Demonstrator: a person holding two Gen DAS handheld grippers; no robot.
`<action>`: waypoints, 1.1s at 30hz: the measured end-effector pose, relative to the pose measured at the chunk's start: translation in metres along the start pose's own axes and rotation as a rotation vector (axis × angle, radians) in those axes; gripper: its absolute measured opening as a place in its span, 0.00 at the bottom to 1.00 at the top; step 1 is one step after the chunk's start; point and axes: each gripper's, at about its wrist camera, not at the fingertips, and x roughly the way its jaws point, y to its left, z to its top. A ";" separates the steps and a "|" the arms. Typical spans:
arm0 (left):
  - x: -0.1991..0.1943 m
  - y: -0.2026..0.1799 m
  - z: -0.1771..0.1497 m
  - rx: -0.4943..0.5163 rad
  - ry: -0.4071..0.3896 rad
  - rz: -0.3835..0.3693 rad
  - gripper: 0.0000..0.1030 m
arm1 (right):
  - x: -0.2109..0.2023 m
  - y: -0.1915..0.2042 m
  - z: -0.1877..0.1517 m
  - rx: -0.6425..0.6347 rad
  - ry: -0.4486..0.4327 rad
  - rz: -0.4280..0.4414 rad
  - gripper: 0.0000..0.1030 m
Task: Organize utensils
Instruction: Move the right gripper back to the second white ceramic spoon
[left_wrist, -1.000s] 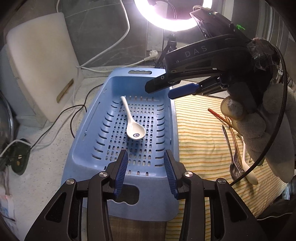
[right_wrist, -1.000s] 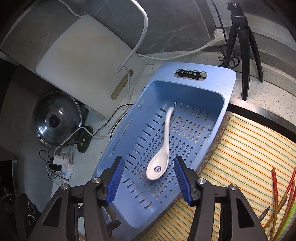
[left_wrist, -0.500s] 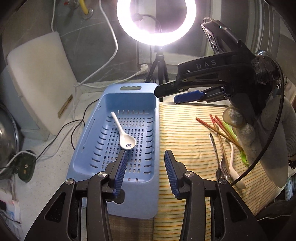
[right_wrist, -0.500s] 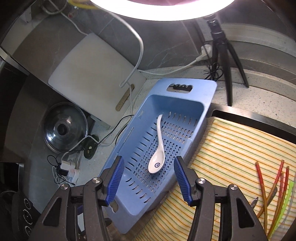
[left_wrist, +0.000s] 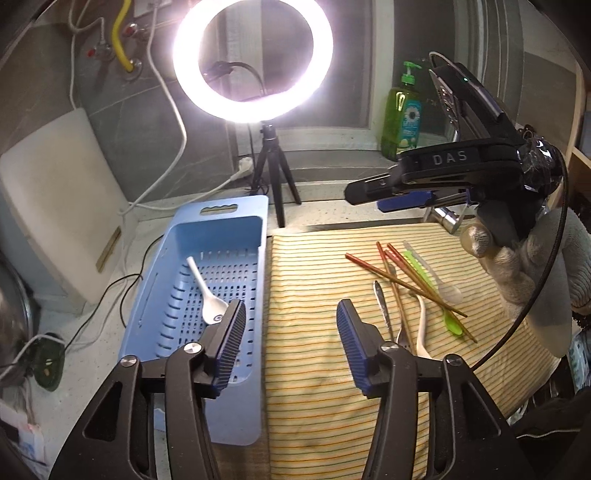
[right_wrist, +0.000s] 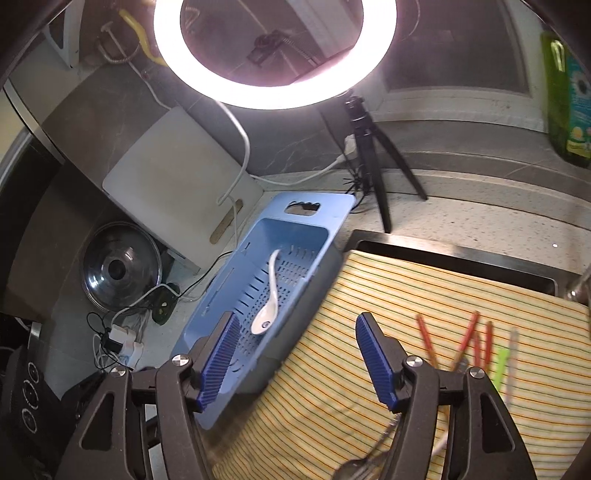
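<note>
White spoon (left_wrist: 207, 295) lies in blue basket (left_wrist: 162, 295).

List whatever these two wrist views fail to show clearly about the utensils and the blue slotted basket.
- Metal fork, left wrist view: its tines are hidden behind the left gripper.
- Red chopsticks, right wrist view: smeared by motion blur, so their count is unclear there.
- Blue slotted plastic basket, both views: its near end is covered by gripper fingers.
- White ceramic spoon: the mark in its bowl is too small to read.

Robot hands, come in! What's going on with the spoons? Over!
Left gripper and right gripper opening, nothing between fingers. One white spoon in basket. Other utensils on striped cloth. Nothing in the way.
</note>
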 end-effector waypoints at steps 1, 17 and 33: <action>0.001 -0.003 0.000 0.001 0.001 -0.008 0.52 | -0.006 -0.006 -0.002 0.005 -0.002 -0.009 0.63; 0.046 -0.054 -0.029 0.025 0.148 -0.178 0.59 | -0.073 -0.110 -0.056 0.215 -0.017 -0.092 0.64; 0.045 -0.111 -0.052 0.056 0.222 -0.238 0.59 | -0.040 -0.118 -0.094 0.265 0.141 0.085 0.45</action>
